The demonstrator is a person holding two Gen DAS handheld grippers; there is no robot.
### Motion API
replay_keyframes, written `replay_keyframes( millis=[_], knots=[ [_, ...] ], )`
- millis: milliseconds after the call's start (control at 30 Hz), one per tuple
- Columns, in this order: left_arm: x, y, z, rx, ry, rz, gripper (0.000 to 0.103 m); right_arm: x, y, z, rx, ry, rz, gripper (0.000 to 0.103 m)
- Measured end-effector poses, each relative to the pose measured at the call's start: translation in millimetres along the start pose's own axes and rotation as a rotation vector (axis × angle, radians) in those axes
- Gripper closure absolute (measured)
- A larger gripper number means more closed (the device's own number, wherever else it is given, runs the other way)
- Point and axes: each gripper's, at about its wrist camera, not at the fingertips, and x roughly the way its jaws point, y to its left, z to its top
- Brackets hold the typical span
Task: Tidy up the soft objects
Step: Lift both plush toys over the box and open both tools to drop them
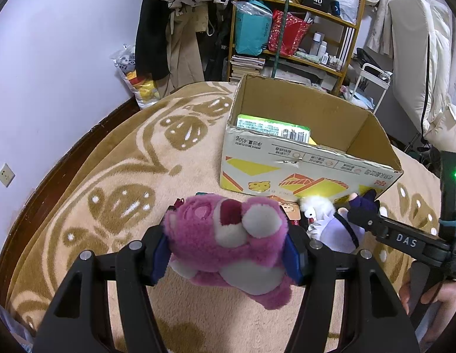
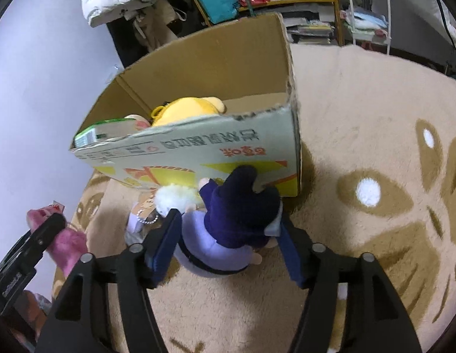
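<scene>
A pink bear plush hangs above the beige carpet, and my left gripper is shut on its sides. To its right a doll in dark purple and lavender lies on the carpet against the front of the cardboard box. My right gripper is closed round this doll, with both blue pads against it. A white fluffy toy lies beside the doll. Inside the open box are a yellow plush and a green packet.
The patterned carpet stretches wide to the right of the box. Behind the box stand a wooden shelf with bags, hanging clothes and a white cart. The wall runs along the left.
</scene>
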Motion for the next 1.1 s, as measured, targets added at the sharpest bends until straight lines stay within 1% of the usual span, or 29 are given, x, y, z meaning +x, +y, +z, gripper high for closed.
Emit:
replay_keyframes(
  millis=[67,133,267,300,333,367,400,467,533,600,667,767,867,967,1100],
  knots=[
    [2,-1,2,0.0,0.003,-0.001,0.041,4,-4,1,0.019,0.004,0.01,0.032],
    [4,-1,4,-0.003,0.007,-0.004,0.041,10,-9,2,0.055,0.013,0.031,0.027],
    [9,-2,6,-0.001,0.009,-0.006,0.041,20,-20,4,0.125,0.013,0.067,0.026],
    [10,-3,6,0.002,0.008,-0.002,0.041,22,-21,5,0.13,0.013,0.069,0.027],
    [11,-4,7,0.008,0.004,0.004,0.041,22,-21,5,0.127,0.008,0.069,0.031],
    [12,-5,7,0.013,0.0,0.012,0.041,22,-20,6,0.124,0.006,0.068,0.04],
    [13,-6,7,0.018,-0.005,0.019,0.041,22,-18,6,0.117,0.004,0.069,0.042],
    [11,-7,7,0.03,-0.019,0.034,0.041,19,-11,7,0.079,-0.007,0.04,0.044],
    [7,-8,7,0.041,-0.05,0.051,0.041,12,-2,6,0.032,-0.022,0.019,0.05],
    [2,-8,7,0.054,-0.076,0.063,0.041,3,8,5,-0.001,-0.036,0.013,0.066],
    [-4,-9,9,0.062,-0.106,0.065,0.041,-8,12,4,-0.02,-0.058,0.015,0.067],
    [-8,-10,11,0.069,-0.129,0.065,0.041,-22,19,3,-0.064,-0.094,0.009,0.068],
    [-11,-10,12,0.07,-0.143,0.058,0.041,-32,20,2,-0.058,-0.117,0.019,0.068],
    [-18,-10,14,0.07,-0.169,0.05,0.041,-50,24,3,-0.062,-0.162,0.029,0.068],
    [-28,-13,21,0.082,-0.235,0.046,0.041,-84,27,4,-0.077,-0.257,0.045,0.068]
  ],
)
